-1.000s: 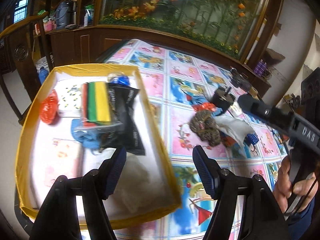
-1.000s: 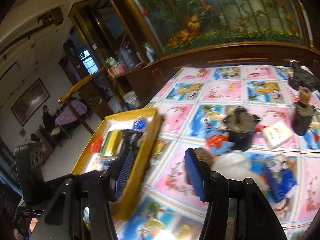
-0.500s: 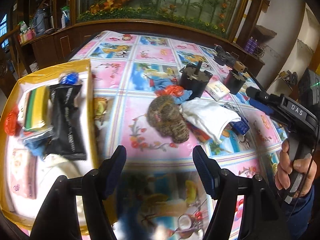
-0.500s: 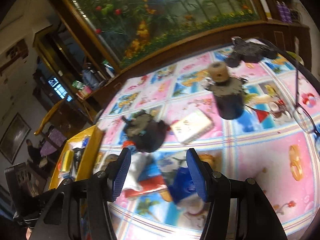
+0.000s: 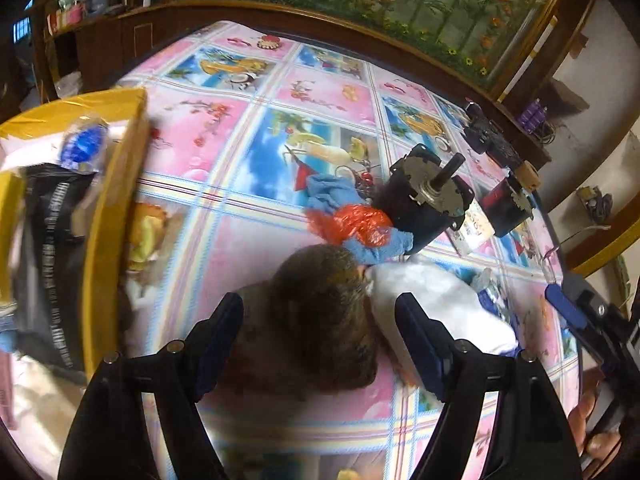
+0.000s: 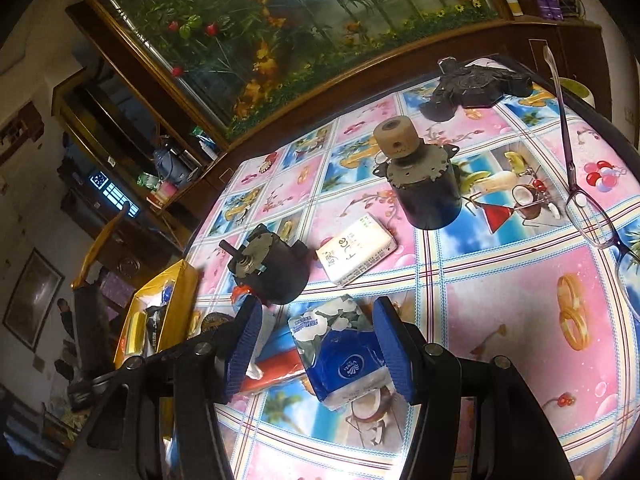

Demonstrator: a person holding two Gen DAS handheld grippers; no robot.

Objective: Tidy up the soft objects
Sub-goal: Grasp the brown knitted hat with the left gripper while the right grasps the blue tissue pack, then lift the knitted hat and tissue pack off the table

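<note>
My left gripper is open, its fingers on either side of a brown woolly bundle on the tablecloth. A white cloth lies right of it, a red plastic bag and blue cloth behind. The yellow box with a black packet stands at left. My right gripper is open around a blue tissue pack; a red and white packet lies beside it. A white tissue pack lies farther off.
Two dark motors stand on the patterned tablecloth. Glasses lie at right, a black part at the far edge. A wooden cabinet with a planted tank runs behind the table.
My left gripper has moved right from over the box and closed in on the brown bundle. My right gripper has swung right and come down around the blue tissue pack.
</note>
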